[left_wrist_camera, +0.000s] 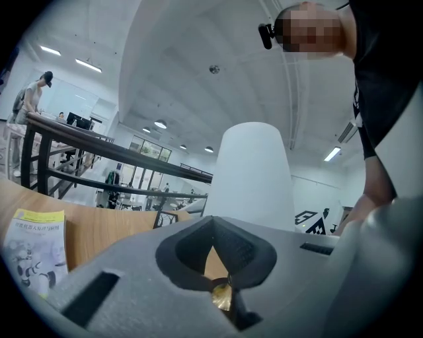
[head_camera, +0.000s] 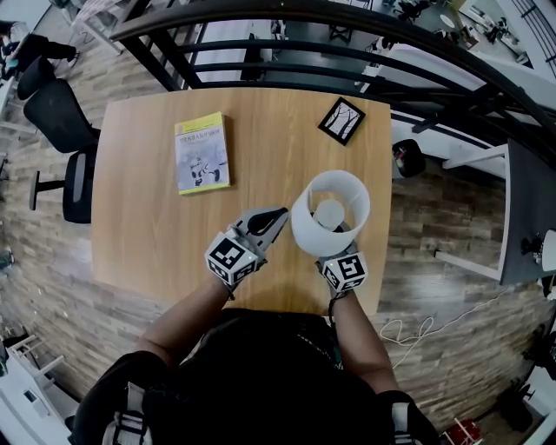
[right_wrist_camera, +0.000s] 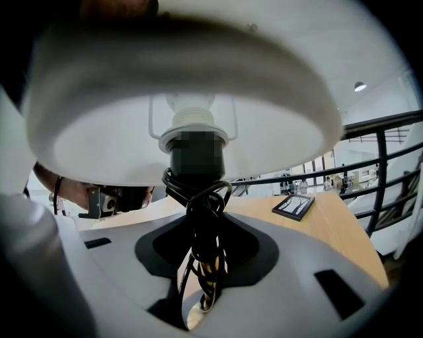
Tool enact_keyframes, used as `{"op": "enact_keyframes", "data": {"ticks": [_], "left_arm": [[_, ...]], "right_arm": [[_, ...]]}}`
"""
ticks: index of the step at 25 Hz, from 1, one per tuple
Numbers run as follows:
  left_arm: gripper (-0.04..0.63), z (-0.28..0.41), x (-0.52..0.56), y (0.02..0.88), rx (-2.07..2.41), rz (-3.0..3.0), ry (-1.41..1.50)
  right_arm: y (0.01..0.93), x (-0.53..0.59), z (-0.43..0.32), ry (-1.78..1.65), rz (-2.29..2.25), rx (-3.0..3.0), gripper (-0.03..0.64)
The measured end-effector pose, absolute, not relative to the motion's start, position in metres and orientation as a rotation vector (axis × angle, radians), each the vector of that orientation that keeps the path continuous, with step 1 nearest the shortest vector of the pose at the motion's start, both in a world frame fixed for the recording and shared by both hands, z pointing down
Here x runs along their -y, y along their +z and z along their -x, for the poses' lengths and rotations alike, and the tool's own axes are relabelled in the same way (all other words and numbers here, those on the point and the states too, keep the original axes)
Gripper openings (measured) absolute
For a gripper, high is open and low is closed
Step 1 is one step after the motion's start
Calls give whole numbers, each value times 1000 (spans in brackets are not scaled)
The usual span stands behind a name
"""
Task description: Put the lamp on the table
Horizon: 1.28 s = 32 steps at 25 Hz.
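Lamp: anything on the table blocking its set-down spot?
Nothing visible. The right gripper holds the lamp over bare table; the yellow book lies well to its left, the picture frame farther back, the left gripper beside the lamp, not under it.

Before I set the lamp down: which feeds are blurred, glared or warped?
Head view: sharp, evenly lit; wide lens bows the railing. Left gripper view: white lamp fades into bright ceiling; left tongs soft up close. Right gripper view: shade fills the top, underside dim.
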State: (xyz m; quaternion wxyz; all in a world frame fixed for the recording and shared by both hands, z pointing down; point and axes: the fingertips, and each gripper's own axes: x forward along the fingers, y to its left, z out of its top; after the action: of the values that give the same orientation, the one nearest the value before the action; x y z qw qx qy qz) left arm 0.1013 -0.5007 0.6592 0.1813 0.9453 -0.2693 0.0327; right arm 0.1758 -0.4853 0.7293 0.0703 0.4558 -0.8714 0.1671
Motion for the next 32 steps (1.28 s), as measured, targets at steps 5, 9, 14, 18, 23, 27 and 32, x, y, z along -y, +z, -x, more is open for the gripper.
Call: {"op": "enact_keyframes", "data": {"ticks": [5, 9, 14, 18, 23, 27, 32], "left_arm": [[8, -102, 499, 660, 754, -2669, 94], [9, -102, 499, 660, 755, -2664, 96], [8, -100, 495, 657, 755, -2664, 94], [8, -95, 494, 656, 760, -2662, 96], [8, -90, 483, 648, 756, -2674, 97], [8, -85, 473, 642, 750, -2688, 101], [8, -79, 456, 636, 744, -2702, 104]], "right_arm": [[737, 486, -177, 507, -1378, 2616, 118], [738, 486, -178, 504, -1377, 2616, 120], [738, 477, -180, 510, -1385, 2618, 126], [740, 472, -180, 507, -1384, 2617, 135], [743, 459, -185, 485, -1392, 2578, 143], [746, 449, -189, 470, -1416, 2551, 147], [747, 436, -191, 453, -1426, 2538, 149]]}}
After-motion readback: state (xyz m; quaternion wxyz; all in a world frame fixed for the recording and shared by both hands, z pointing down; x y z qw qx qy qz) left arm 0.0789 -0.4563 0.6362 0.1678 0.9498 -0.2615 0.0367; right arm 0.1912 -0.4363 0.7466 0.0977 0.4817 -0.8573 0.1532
